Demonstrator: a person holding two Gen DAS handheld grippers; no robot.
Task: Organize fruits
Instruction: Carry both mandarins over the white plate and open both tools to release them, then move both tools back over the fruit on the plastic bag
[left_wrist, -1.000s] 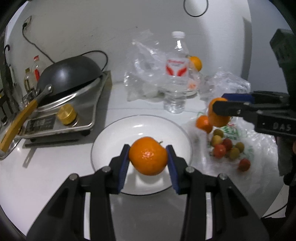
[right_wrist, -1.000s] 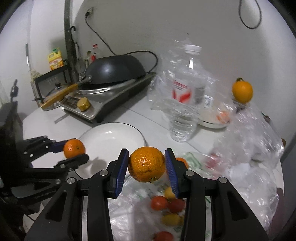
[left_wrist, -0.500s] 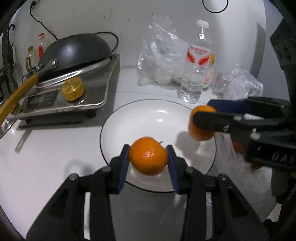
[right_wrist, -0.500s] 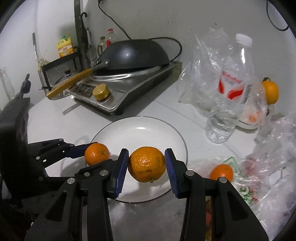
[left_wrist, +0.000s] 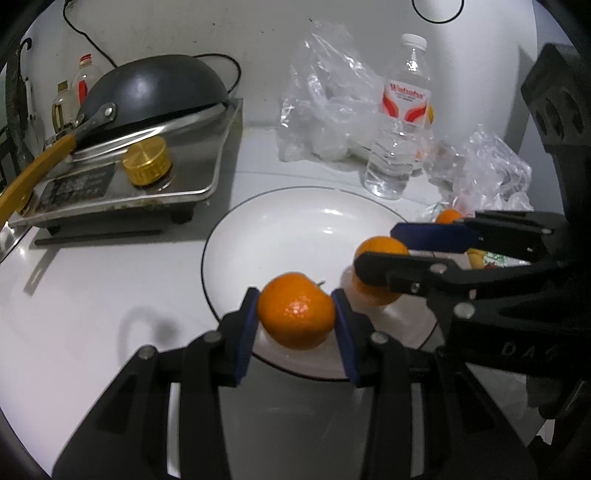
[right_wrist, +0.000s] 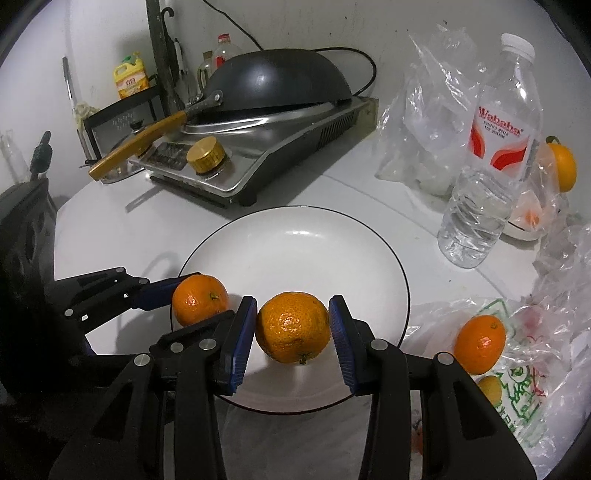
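My left gripper is shut on a smooth mandarin, held low over the near rim of the white plate. From the right, my right gripper reaches in over the same plate, shut on a second mandarin. In the right wrist view that rougher mandarin sits between the blue pads of the right gripper above the plate, and the left gripper's mandarin hangs just left of it. Another mandarin lies on a plastic bag to the right.
An induction cooker with an upturned black wok stands at the back left. A clear water bottle and crumpled plastic bags sit behind the plate. An orange fruit rests at the far right. Bottles and a rack are far left.
Both grippers have come down and in over the plate with their mandarins still held. The right one has swung left, from above the bag of fruit to the plate's right side.
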